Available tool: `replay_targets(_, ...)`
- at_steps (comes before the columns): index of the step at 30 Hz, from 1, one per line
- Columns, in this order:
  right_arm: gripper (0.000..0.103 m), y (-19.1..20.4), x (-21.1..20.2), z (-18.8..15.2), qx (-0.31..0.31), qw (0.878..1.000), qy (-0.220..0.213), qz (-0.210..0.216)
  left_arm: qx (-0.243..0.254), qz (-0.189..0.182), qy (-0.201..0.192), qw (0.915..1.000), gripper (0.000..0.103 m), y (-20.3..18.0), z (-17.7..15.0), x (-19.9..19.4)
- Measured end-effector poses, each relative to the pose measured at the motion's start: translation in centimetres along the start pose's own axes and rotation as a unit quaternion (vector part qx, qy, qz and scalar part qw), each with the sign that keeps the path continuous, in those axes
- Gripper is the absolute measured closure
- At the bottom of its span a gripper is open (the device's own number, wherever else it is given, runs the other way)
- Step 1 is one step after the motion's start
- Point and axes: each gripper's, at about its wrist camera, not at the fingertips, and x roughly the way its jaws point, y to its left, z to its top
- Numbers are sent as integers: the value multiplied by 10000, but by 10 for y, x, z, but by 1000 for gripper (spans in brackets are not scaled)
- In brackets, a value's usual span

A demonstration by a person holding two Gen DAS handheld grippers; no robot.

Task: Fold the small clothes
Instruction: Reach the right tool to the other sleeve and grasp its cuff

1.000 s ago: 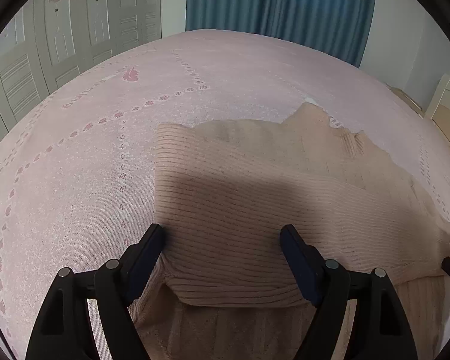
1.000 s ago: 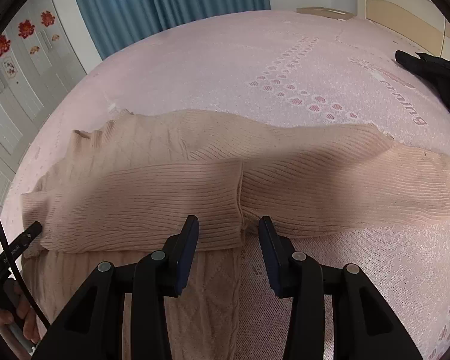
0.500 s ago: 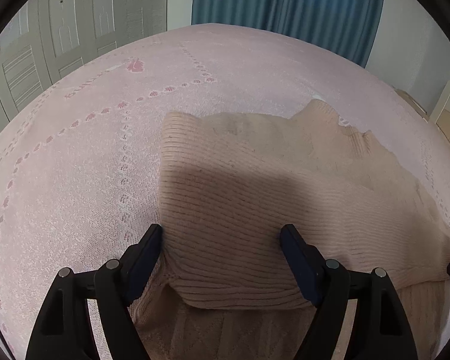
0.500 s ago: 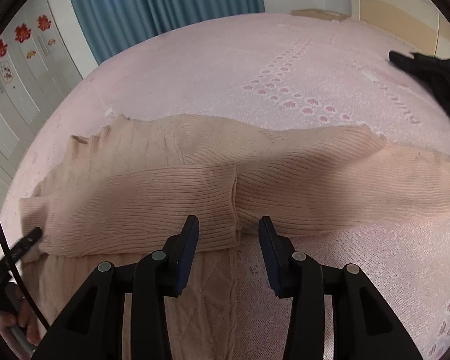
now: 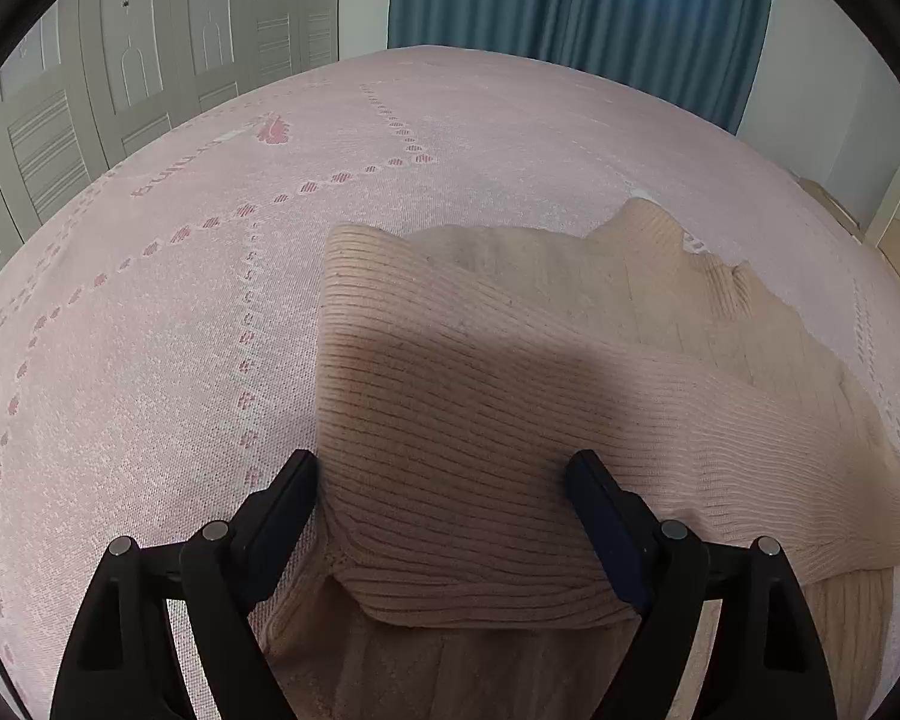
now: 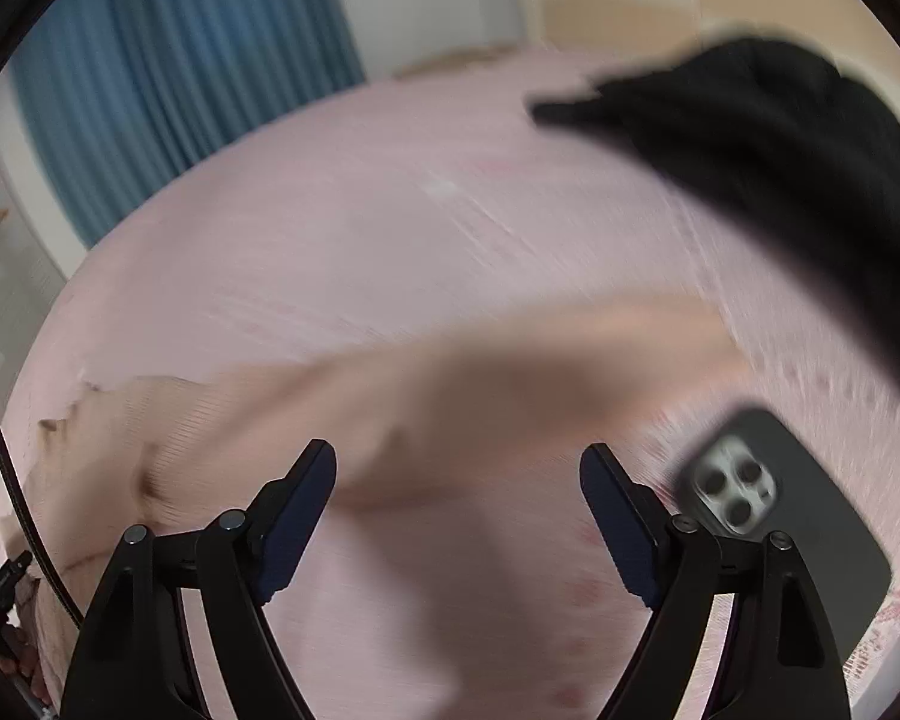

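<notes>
The sweater (image 5: 510,396) lies flat on the bed (image 5: 150,360), and everything else is placed from it. To its left is bare pink bedspread with a dotted line of small red motifs; beyond that, past the bed's edge, stand pale wardrobe doors (image 5: 150,60). Behind the sweater, across the far side of the bed, hangs a blue curtain (image 5: 570,0).

The left claw (image 5: 441,510) hangs over the sweater's near part with its jaws spread wide, one finger at the sweater's left edge and the other over the ribbed knit; nothing is gripped. Between the fingers a ribbed sleeve lies folded across the body, its cuff edge just in front of the claw. The collar points away toward the curtain.

The right wrist view is smeared by motion. There the sweater (image 6: 210,438) sits to the left, and a long sleeve (image 6: 540,360) stretches from it to the right across the bedspread. The right claw (image 6: 459,492) is open and empty, its fingers over the near edge of that sleeve and the bare bed below it; whether they touch the cloth cannot be told.

Only this view shows what lies right of the sweater: a dark phone (image 6: 768,516), camera side up, just beyond the right finger and near the sleeve's end, and a black garment (image 6: 780,156) farther back on the bed, well apart from the sweater. A black cable (image 6: 6,480) runs down the left rim.
</notes>
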Motion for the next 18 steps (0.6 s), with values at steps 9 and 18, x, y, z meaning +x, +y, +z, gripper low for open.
replay_targets(9, 34, -18, 30, -4, 119, 9997, 196, 97, -30, -44, 3, 10000, 18, 2, 0, 1)
replay_targets(18, 34, -19, 53, 26, 499, 9986, 129, -105, -27, -48, 4, 10000, 15, 1, 3, 4)
